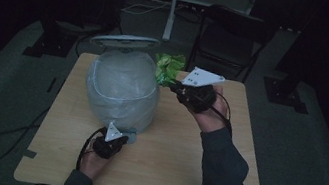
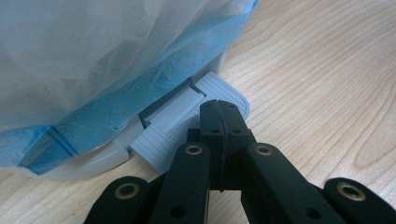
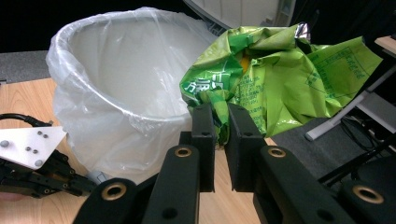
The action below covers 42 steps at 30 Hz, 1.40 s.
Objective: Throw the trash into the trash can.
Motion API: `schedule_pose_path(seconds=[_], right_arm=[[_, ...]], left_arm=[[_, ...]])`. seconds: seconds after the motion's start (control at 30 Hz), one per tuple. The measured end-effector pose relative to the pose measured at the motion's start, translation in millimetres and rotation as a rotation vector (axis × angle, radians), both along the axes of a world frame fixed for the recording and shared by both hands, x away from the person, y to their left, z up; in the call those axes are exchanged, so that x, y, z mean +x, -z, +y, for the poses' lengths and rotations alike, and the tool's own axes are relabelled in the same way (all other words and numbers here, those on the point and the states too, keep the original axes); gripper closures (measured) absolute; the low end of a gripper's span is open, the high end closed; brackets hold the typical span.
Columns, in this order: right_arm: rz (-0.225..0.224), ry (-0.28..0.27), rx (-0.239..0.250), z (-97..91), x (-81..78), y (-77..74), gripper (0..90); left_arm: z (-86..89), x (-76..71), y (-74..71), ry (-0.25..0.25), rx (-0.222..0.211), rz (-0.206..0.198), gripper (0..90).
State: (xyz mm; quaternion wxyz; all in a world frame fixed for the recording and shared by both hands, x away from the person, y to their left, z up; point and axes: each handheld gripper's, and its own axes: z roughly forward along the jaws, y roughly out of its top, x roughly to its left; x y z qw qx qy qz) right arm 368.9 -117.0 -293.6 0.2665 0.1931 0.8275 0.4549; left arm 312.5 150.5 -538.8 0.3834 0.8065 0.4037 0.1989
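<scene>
My right tongs (image 3: pixel 218 133) pinch the green wrapper (image 3: pixel 275 79) at the bin's (image 1: pixel 122 90) two o'clock; left tongs (image 2: pixel 219 121), closed, press the pedal (image 2: pixel 187 116). Wrapper feels light, crinkly, slippery; grip a fold.

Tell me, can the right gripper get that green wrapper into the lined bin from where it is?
Probably yes. The right gripper holds the green wrapper beside the bin, whose lid stands raised, with nothing between them.

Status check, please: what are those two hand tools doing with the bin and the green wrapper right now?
Left tool shut, tips on bin pedal. Right tool shut on green wrapper, beside open lined bin. Nothing in the way.
</scene>
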Motion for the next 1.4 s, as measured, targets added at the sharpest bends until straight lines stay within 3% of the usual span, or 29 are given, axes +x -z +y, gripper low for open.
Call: schedule_pose_path(seconds=[1.4], right_arm=[[-0.027, -0.082, -0.005, 38.5, -1.1, -13.2, 82.4]], left_arm=[[0.1, 0.2, -0.1, 0.000, -0.001, 0.001, 90.0]])
